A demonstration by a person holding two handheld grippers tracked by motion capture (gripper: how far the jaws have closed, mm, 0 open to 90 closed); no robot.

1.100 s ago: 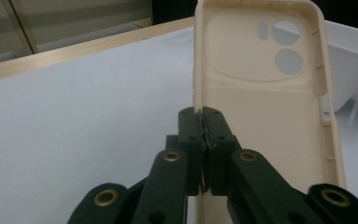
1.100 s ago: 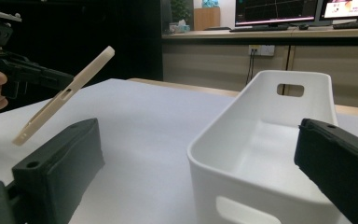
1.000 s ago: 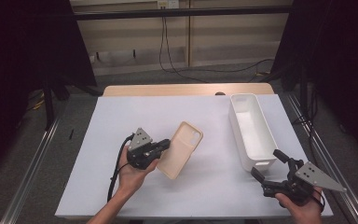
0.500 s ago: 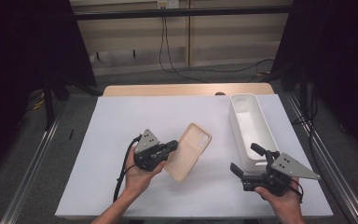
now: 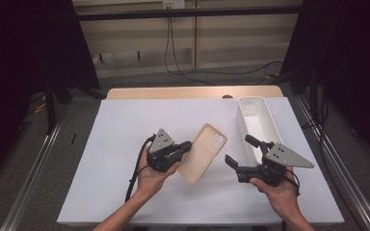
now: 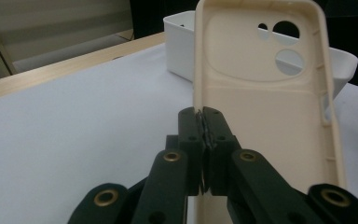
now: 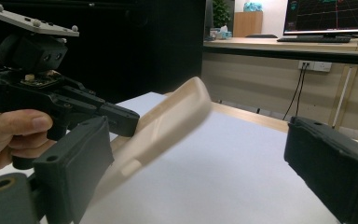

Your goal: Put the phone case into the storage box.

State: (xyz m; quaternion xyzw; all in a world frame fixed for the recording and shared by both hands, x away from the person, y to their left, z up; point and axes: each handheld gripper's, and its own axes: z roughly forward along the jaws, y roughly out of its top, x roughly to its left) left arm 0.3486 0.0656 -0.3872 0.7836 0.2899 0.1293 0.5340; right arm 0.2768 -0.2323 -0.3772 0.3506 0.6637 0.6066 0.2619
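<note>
Near the middle of the worktop (image 5: pixel 101 159), your left gripper (image 5: pixel 185 148) pinches the edge of the phone case (image 5: pixel 203 153), held up and tilted. Its long side points toward the white bin (image 5: pixel 250 103). Your right gripper (image 5: pixel 241 153), jaws wide but just closing a little with nothing between them, sits just right of it. Your left gripper view shows the case's hollow inside (image 6: pixel 261 93).

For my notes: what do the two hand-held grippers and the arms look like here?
Both the left gripper and the right gripper are black with two chunky jaws and brass-coloured pivot pins, each topped by a grey three-cornered plate. A black cable trails from the left one. Forearms are bare, no sleeves.
</note>
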